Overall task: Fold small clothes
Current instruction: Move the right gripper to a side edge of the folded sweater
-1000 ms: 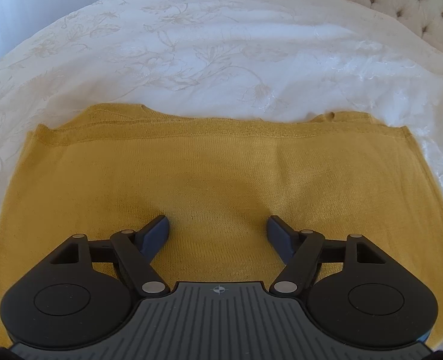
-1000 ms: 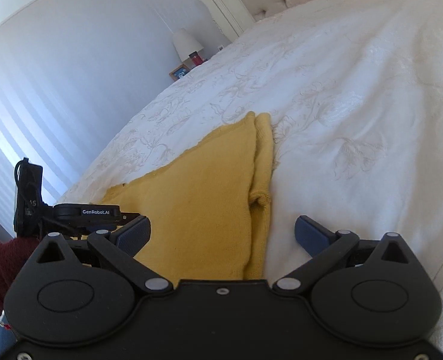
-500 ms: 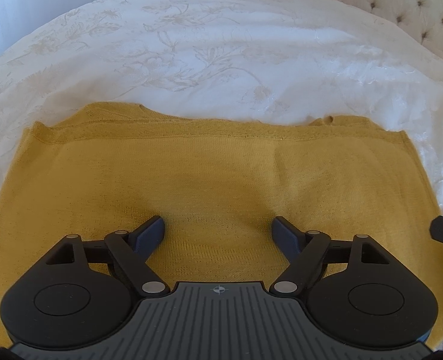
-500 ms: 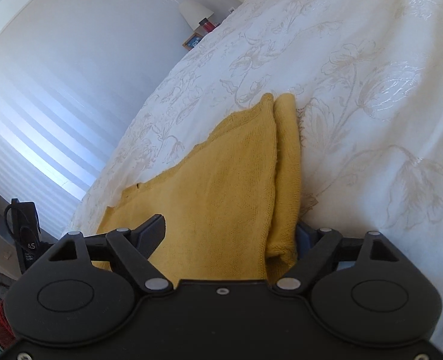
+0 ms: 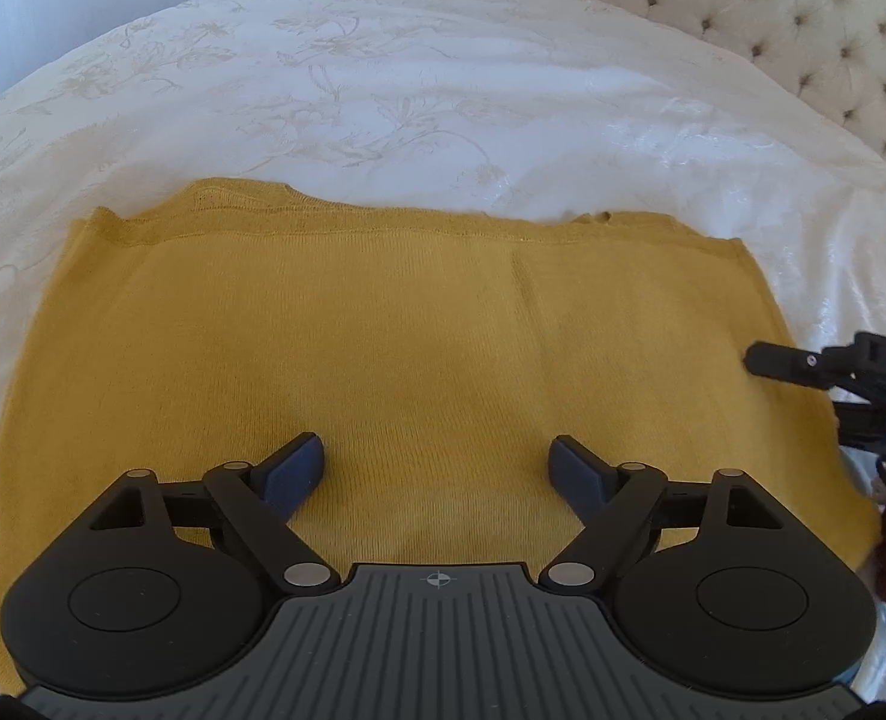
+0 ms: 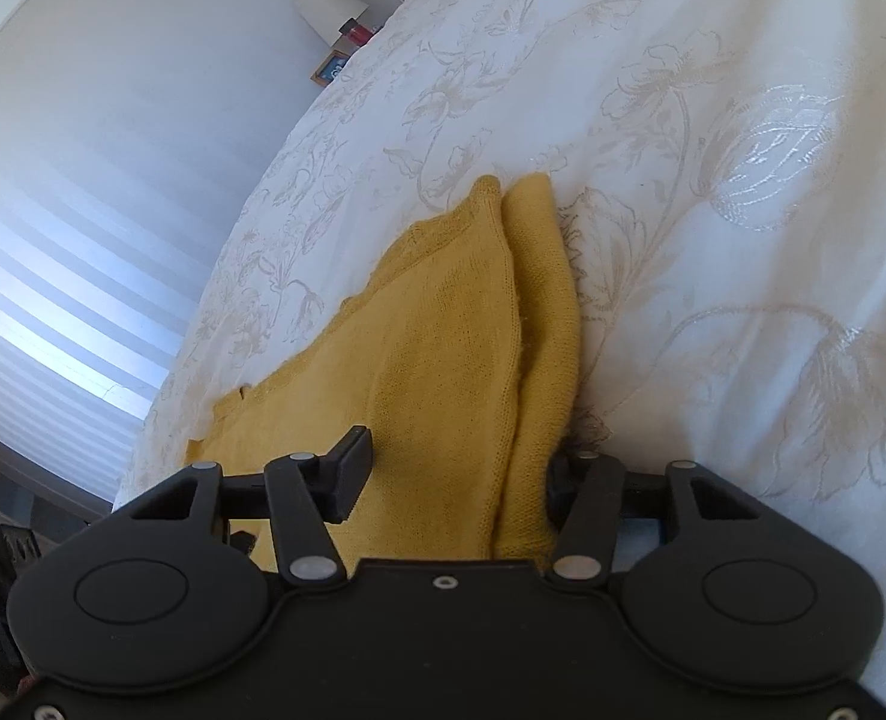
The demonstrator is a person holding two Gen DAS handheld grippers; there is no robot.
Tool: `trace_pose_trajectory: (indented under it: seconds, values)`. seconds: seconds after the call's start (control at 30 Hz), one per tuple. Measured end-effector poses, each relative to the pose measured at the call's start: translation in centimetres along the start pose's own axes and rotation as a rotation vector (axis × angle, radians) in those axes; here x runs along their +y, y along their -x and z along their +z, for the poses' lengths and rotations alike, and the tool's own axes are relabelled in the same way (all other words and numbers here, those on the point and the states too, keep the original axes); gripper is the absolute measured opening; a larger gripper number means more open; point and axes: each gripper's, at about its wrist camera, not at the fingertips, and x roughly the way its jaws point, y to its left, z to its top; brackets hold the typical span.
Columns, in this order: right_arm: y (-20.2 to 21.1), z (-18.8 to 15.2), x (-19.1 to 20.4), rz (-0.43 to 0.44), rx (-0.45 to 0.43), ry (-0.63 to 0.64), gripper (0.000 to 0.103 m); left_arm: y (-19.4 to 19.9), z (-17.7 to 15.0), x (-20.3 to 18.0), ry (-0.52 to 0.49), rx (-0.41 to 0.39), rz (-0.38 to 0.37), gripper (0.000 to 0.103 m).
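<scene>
White floral bedspread [image 5: 419, 90] on a bed with tufted headboard [image 5: 760, 18]; yellow knit [image 5: 419, 336] lies flat on it, already doubled, edges stacked.

Left tongs [image 5: 437, 468]: wide, hovering over the knit's near middle, nothing between the pads; jaws have just been opening.

Right tongs [image 6: 454, 474]: half-narrowed, jaws have just been closing around the folded side edge of the knit [image 6: 502, 372]. Cloth is between them; the far pad is hidden behind the fold, so firm contact cannot be confirmed.

Risks, judged: the right pair may catch only the top layer, so the stack shears on lifting. With the left still empty, a one-sided pull would skew the fold.

No containers in view.
</scene>
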Motion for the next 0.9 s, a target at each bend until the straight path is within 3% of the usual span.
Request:
trace_pose_trajectory:
  seconds: [0.13, 0.2, 0.33, 0.4, 0.57, 0.77, 0.9]
  values:
    - [0.0, 0.0, 0.3, -0.021, -0.003, 0.002, 0.056, 1.6, -2.8, 0.0, -0.042, 0.025, -0.032, 0.081]
    - [-0.1, 0.1, 0.7, -0.039, 0.001, 0.012, 0.056, 2.8, -3.9, 0.3, -0.044, 0.001, -0.043, 0.081]
    - [-0.2, 0.3, 1.5, -0.071, 0.019, 0.039, 0.056, 5.6, -5.2, 1.8, 0.043, -0.027, -0.076, 0.081]
    - [-0.3, 0.4, 1.8, -0.084, 0.026, 0.052, 0.056, 7.2, -5.5, 2.6, 0.086, -0.049, -0.056, 0.081]
    - [-0.6, 0.4, 2.5, -0.118, 0.038, 0.085, 0.057, 10.0, -5.9, 4.3, 0.129, -0.096, 0.099, 0.081]
    - [-1.1, 0.3, 3.7, -0.166, 0.045, 0.114, 0.058, 9.4, -5.3, 9.0, 0.142, -0.096, 0.086, 0.081]
    - [-1.6, 0.1, 5.0, -0.229, 0.056, 0.177, 0.055, 9.0, -4.8, 12.7, 0.241, -0.110, 0.089, 0.081]
